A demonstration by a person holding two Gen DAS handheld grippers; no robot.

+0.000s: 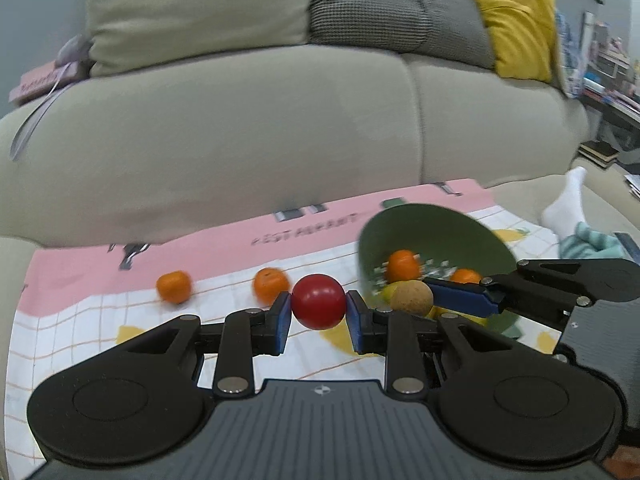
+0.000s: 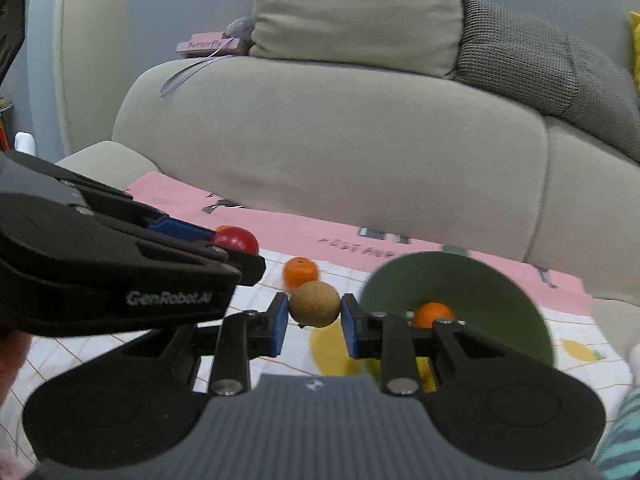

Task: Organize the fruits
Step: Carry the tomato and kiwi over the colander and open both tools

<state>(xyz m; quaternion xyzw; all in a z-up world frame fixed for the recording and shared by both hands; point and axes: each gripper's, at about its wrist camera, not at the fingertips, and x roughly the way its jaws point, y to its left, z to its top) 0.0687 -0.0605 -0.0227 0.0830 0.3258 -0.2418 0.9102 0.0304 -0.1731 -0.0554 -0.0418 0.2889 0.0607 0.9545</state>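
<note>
My left gripper (image 1: 319, 306) is shut on a red round fruit (image 1: 318, 301) and holds it above the patterned cloth (image 1: 80, 320). My right gripper (image 2: 315, 312) is shut on a tan round fruit (image 2: 315, 304), just left of the green bowl (image 2: 480, 284). In the left wrist view the tan fruit (image 1: 412, 298) and the right gripper's fingers (image 1: 464, 296) sit in front of the bowl (image 1: 432, 228). The bowl holds oranges (image 1: 404, 266) and something yellow. Two oranges (image 1: 174, 286) (image 1: 271, 283) lie on the cloth. The red fruit (image 2: 236, 240) also shows in the right wrist view.
A beige sofa (image 1: 240, 128) with cushions rises right behind the cloth. A yellow cushion (image 1: 516, 20) is at the far right. A pink box (image 2: 208, 45) sits on the sofa arm. A foot in a white sock (image 1: 568, 204) rests to the right of the bowl.
</note>
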